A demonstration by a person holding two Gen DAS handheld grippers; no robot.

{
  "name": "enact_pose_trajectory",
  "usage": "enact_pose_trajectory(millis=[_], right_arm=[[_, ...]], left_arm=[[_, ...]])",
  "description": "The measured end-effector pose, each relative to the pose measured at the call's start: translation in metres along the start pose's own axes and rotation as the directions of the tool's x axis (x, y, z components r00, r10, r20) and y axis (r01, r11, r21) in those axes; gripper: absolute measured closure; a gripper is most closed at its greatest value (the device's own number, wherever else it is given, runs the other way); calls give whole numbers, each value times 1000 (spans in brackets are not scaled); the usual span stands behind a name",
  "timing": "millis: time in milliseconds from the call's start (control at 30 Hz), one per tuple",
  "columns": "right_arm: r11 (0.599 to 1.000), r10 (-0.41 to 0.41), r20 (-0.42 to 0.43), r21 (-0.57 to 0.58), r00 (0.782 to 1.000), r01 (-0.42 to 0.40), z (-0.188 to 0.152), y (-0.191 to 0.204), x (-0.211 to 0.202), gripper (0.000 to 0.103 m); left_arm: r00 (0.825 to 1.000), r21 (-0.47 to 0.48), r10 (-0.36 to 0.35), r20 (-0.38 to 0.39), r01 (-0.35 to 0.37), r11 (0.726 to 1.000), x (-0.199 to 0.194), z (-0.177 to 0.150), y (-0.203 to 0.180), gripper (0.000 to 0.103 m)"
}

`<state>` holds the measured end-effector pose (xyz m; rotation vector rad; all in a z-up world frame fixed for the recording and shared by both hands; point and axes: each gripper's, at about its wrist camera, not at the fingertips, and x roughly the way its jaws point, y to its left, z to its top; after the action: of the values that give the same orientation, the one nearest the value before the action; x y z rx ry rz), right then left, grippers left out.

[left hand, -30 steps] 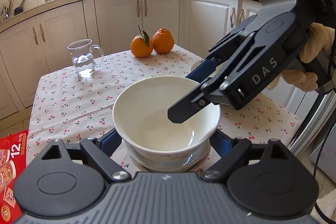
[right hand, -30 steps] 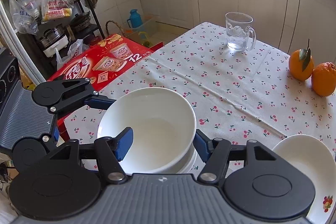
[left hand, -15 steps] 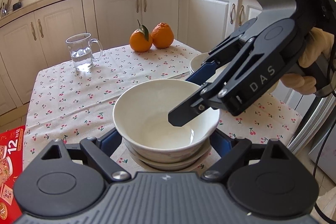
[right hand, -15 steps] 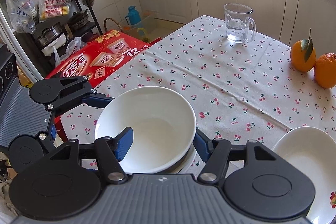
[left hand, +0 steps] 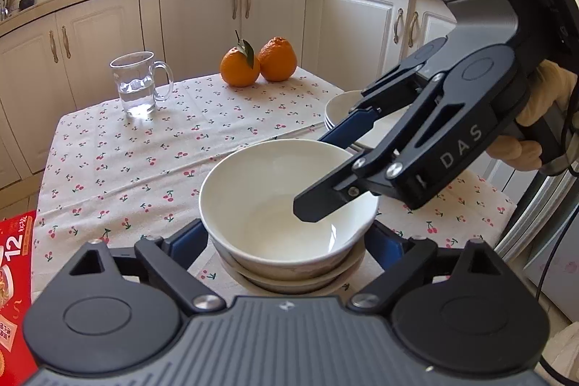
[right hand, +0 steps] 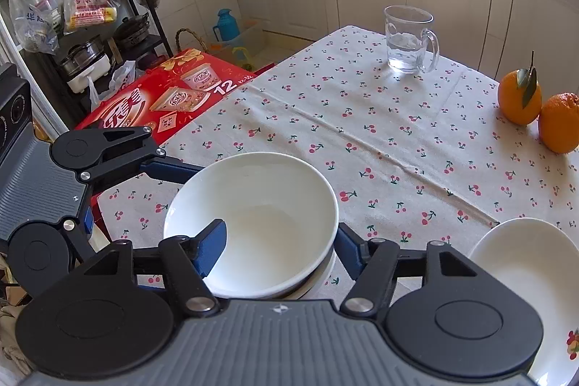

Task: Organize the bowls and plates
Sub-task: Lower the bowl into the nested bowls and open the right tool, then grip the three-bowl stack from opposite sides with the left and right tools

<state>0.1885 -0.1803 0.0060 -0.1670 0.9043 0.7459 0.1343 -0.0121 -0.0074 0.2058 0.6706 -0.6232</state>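
A white bowl (left hand: 286,205) sits nested on top of other bowls (left hand: 289,281) near the table's front edge. It also shows in the right wrist view (right hand: 253,219). My left gripper (left hand: 289,241) is open, with a finger on each side of the stack. My right gripper (right hand: 278,248) straddles the top bowl's rim, one finger (left hand: 325,201) inside the bowl and one outside. I cannot tell whether it pinches the rim. A stack of white plates (left hand: 343,107) lies on the right, also in the right wrist view (right hand: 524,263).
A glass mug of water (left hand: 139,84) and two oranges (left hand: 258,62) stand at the far side of the cherry-print tablecloth (left hand: 144,161). A red box (right hand: 163,93) lies on the floor beside the table. White cabinets stand behind.
Both grippers and the bowl stack have shifted slightly relative to the table. The right gripper's fingers stay across the top bowl's rim.
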Motion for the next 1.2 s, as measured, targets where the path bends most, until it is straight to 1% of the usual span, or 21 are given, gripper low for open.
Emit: enact_pose_trajectory(millis=[67, 133, 233, 333, 400, 567, 700, 767, 933, 1067, 1200], right_arm=[[1000, 9, 7, 2, 1000, -9, 0, 0, -1, 27], [1000, 7, 18, 0, 1000, -7, 0, 0, -3, 15], [1000, -4, 40, -13, 999, 4, 0, 4, -8, 4], [999, -14, 62, -29, 998, 15, -1, 7, -14, 1], [998, -29, 79, -47, 996, 33, -3, 11, -19, 0], [985, -94, 115, -131, 989, 108, -16, 24, -37, 0], [964, -145, 98, -209, 985, 163, -33, 33, -38, 0], [956, -161, 78, -237, 984, 175, -43, 36, -33, 0], [947, -178, 22, -267, 984, 177, -61, 36, -10, 0], [949, -156, -1, -278, 988, 150, -70, 32, 7, 0], [942, -148, -22, -307, 989, 134, -69, 27, 23, 0]], left_arm=[[1000, 11, 5, 6, -6, 1000, -2, 0, -1, 7], [1000, 8, -5, 12, 5, 1000, -6, 0, 0, 6], [1000, 13, -5, 18, 5, 1000, -12, -1, 1, 6], [1000, 23, -10, 22, 10, 1000, -20, -2, 3, 5], [1000, 28, -8, 23, 8, 1000, -26, -2, 4, 5], [1000, 63, -15, 20, 14, 998, -39, -7, 8, 3], [999, 115, -23, -27, 26, 993, -34, -17, 7, 2], [998, 139, -25, -54, 32, 990, -27, -23, 7, 2], [990, 154, -63, -125, 82, 985, -2, -33, 14, 2], [982, 158, -111, -151, 134, 978, 14, -32, 23, 3], [971, 173, -160, -178, 191, 966, 27, -30, 31, 3]])
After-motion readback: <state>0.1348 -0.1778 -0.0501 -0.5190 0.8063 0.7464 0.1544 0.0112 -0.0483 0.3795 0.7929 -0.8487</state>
